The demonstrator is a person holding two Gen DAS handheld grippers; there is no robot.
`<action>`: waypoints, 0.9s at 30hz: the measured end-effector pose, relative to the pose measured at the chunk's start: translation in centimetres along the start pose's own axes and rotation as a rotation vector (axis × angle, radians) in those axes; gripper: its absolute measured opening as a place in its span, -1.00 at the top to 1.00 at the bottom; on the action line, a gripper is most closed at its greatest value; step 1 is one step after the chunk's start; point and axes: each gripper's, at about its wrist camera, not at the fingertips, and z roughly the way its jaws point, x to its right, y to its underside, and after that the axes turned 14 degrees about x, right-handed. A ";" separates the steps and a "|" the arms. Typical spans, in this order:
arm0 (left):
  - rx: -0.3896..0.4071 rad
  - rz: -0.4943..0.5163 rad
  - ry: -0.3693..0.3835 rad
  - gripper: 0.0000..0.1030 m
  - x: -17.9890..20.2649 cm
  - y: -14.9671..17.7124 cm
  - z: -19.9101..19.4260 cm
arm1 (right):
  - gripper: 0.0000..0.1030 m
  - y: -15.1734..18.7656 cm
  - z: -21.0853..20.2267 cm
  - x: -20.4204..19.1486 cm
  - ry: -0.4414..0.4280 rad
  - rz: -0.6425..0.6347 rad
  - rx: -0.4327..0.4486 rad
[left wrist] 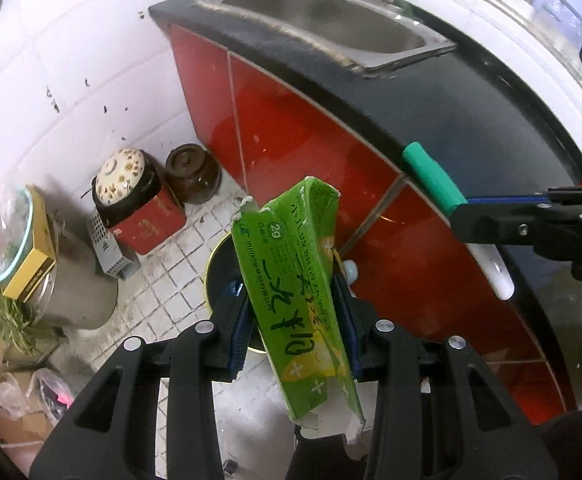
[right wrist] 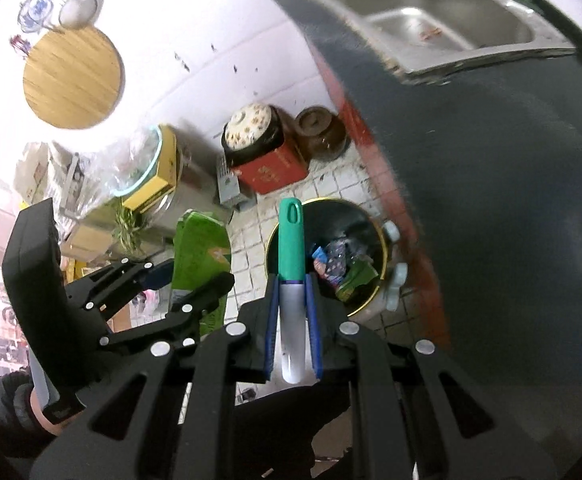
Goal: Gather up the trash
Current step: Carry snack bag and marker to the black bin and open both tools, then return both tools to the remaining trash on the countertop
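Observation:
My left gripper is shut on a green cardboard carton with printed writing, its torn end pointing away from me. Beneath it on the tiled floor stands a black trash bin with a yellow rim, mostly hidden by the carton. My right gripper is shut on a white marker with a teal cap, held over the bin, which holds several wrappers. The right gripper and marker show at the right of the left wrist view. The left gripper and carton show left of the bin.
A black countertop with a steel sink runs above red cabinet fronts. Against the white tiled wall stand a brown jar, a lidded pot on a red tin and a steel pot. A round wooden board hangs on the wall.

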 end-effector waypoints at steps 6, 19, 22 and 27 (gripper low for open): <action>-0.021 -0.008 0.002 0.28 -1.5 0.0 1.9 | 0.72 -1.2 2.8 -0.6 0.018 -0.004 -0.029; -0.025 -0.001 -0.009 -0.46 -2.3 -0.2 2.9 | -0.02 -3.0 3.8 -0.7 0.033 0.009 -0.012; -0.029 -0.005 -0.015 -0.46 -2.4 -0.2 2.9 | -0.02 -3.2 3.4 -0.4 0.034 0.016 -0.002; -0.026 0.000 -0.005 -0.46 -1.8 -0.6 2.6 | -0.02 -3.1 1.7 0.8 0.041 0.038 0.029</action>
